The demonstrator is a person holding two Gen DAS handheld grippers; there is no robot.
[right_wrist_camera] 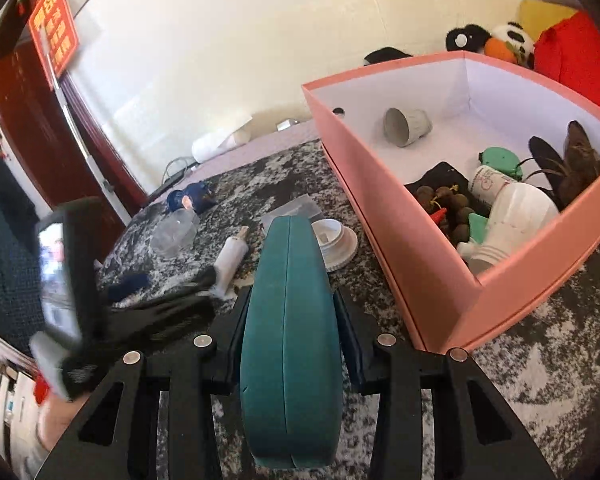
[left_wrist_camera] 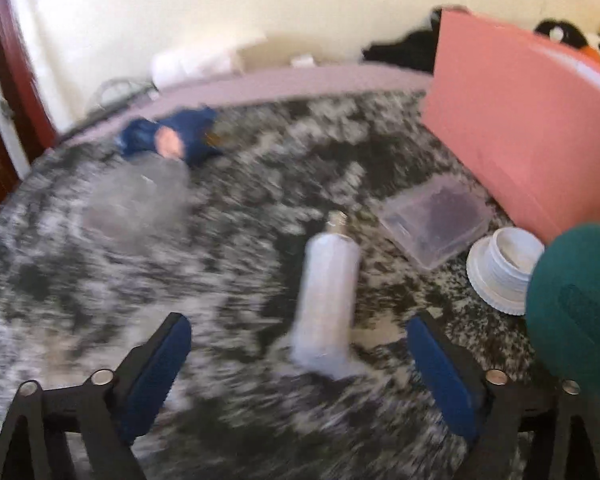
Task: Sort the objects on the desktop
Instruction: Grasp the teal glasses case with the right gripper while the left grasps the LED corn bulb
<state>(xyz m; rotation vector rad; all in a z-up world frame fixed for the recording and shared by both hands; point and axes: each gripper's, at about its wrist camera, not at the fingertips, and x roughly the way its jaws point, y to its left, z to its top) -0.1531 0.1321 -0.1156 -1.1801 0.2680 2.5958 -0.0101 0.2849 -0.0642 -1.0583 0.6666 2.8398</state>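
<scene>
My right gripper (right_wrist_camera: 292,292) is shut on a teal oblong case (right_wrist_camera: 290,340), held lengthwise above the mottled tabletop; the case also shows at the right edge of the left wrist view (left_wrist_camera: 580,304). A pink box (right_wrist_camera: 420,248) stands just to its right, holding several items. My left gripper (left_wrist_camera: 298,324) is open low over the table. A small white bottle (left_wrist_camera: 328,300) with a metal neck lies between its blue pads, untouched by either one. The view is blurred. In the right wrist view, the bottle (right_wrist_camera: 232,258) lies left of the case.
A white ribbed lid (left_wrist_camera: 500,272), a flat clear plastic case (left_wrist_camera: 436,224), a clear cup (left_wrist_camera: 140,200) and a blue bundle (left_wrist_camera: 172,136) lie on the black-and-white table cover (left_wrist_camera: 80,300). The pink box (left_wrist_camera: 520,140) walls off the right side. Plush toys (right_wrist_camera: 496,42) sit behind it.
</scene>
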